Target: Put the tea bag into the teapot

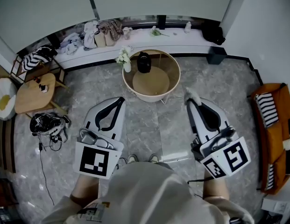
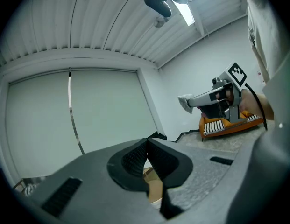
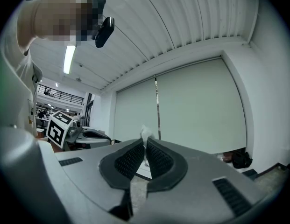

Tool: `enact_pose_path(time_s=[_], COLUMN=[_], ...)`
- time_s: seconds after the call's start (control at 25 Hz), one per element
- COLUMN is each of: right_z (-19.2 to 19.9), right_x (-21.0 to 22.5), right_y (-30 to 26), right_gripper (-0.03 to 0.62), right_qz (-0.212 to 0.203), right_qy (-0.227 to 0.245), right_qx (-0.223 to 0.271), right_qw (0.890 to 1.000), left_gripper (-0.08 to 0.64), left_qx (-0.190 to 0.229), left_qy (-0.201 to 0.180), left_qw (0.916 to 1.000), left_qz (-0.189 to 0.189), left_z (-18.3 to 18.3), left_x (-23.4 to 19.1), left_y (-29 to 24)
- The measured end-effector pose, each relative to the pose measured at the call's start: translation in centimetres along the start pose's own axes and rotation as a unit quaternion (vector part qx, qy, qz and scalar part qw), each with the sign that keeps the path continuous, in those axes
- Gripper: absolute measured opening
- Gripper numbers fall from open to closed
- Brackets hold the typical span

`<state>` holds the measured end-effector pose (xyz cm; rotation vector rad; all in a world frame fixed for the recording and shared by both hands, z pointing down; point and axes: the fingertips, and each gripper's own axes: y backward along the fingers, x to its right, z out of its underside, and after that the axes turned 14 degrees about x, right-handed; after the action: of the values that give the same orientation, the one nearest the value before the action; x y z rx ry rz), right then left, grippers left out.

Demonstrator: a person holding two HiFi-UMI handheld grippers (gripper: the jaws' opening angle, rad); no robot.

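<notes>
A black teapot (image 1: 144, 62) stands at the back of a round wooden rimmed table (image 1: 135, 91), next to a white vase of flowers (image 1: 125, 59). Both grippers hang in front of the table, short of its rim. My right gripper (image 1: 189, 97) (image 3: 145, 141) is shut on a white tea bag (image 1: 192, 94) (image 3: 145, 133), which pokes up past the fingertips. The left gripper view also shows that tea bag (image 2: 185, 102) at the right gripper's tip. My left gripper (image 1: 120, 99) (image 2: 147, 141) is shut with nothing in it. Both point upward and level, toward the blinds.
A small wooden side table (image 1: 33, 93) and a black tangle of cables (image 1: 49, 123) lie at the left. An orange seat (image 1: 273, 125) stands at the right. Behind the table, a low ledge (image 1: 149, 40) carries clothes and small items, with a dark bin (image 1: 215, 55) nearby.
</notes>
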<state>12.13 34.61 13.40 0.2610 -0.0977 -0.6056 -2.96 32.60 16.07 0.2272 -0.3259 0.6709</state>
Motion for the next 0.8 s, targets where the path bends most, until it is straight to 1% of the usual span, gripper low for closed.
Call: enact_pose_path(time_s=[0.24,0.4,0.6,0.72,0.8], right_z=[-0.2,-0.2,-0.5,-0.3,-0.1], right_x=[2.8,3.7,4.3,4.5,4.7], right_y=[1.3,3.0,3.9,4.0,4.0], right_gripper=[0.017,0.017,0.017,0.017,0.017], right_qz=[-0.016,-0.023,-0.034,-0.036,-0.037], right_qy=[-0.006,-0.011,-0.016,-0.015,-0.015], right_qx=[0.004,0.011,0.015,0.018,0.018], right_qw=[1.000,1.000,0.999,0.999,0.999], left_gripper=[0.008,0.008,0.008,0.008,0.008], left_qx=[-0.011,-0.025,-0.019,-0.018,-0.018], left_qy=[-0.007,0.006,-0.029,-0.032,-0.025], left_qw=[0.9999,0.9993,0.9992,0.9991,0.9992], left_qz=[-0.007,-0.027,-0.019,-0.021,-0.027], left_z=[-0.2,0.2,-1.1,-1.1,-0.9], left_x=[2.5,3.8,5.3,5.5,5.6], left_y=[-2.3,-2.3,-2.8,-2.8,-2.9])
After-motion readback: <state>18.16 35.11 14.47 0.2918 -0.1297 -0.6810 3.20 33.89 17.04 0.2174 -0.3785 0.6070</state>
